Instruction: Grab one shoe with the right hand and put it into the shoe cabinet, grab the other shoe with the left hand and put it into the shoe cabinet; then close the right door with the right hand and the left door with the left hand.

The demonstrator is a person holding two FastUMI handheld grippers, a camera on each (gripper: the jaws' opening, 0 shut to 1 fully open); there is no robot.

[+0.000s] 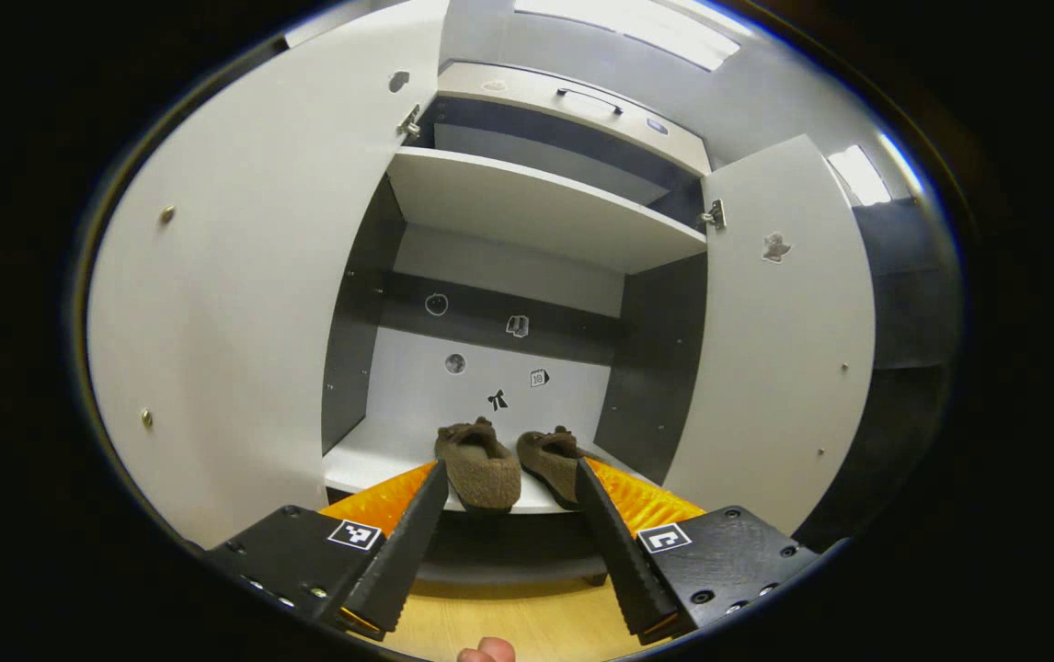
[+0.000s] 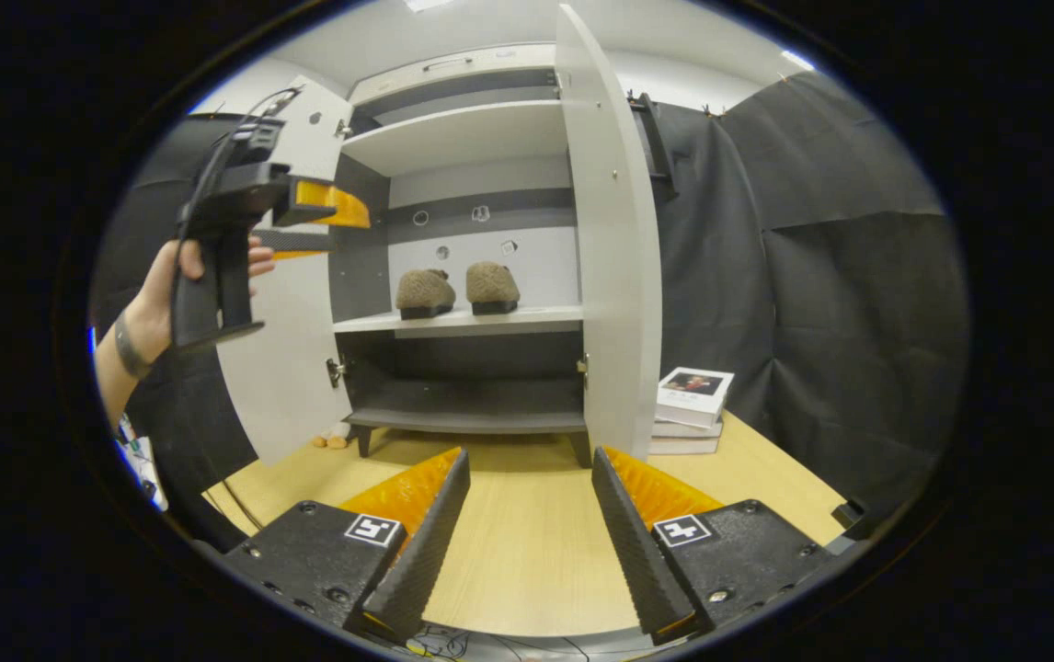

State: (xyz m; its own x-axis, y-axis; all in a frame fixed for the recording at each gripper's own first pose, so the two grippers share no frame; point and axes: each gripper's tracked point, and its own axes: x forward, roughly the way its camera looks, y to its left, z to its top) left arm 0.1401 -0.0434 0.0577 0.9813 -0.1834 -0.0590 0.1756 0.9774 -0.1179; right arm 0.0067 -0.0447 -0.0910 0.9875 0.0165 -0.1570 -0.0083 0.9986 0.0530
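Two brown fuzzy shoes, one (image 1: pixel 479 464) beside the other (image 1: pixel 550 460), stand side by side on the middle shelf (image 1: pixel 371 469) of the white shoe cabinet. My left gripper (image 1: pixel 510 469) hangs open just in front of that shelf, nothing between its fingers. The left door (image 1: pixel 242 322) and the right door (image 1: pixel 775 349) both stand wide open. From farther back, the right gripper view shows both shoes (image 2: pixel 424 292) (image 2: pixel 492 283), the left gripper (image 2: pixel 329 230) held up by a hand (image 2: pixel 154 294), and the right door (image 2: pixel 605 276) edge-on. My right gripper (image 2: pixel 529 457) is open, low over the wooden table (image 2: pixel 527 542).
A stack of books (image 2: pixel 693 405) lies on the table right of the cabinet, close to the open right door. A small object (image 2: pixel 334 439) sits by the cabinet's left foot. Black cloth hangs behind and to the right. An upper shelf (image 1: pixel 536 207) sits above the shoes.
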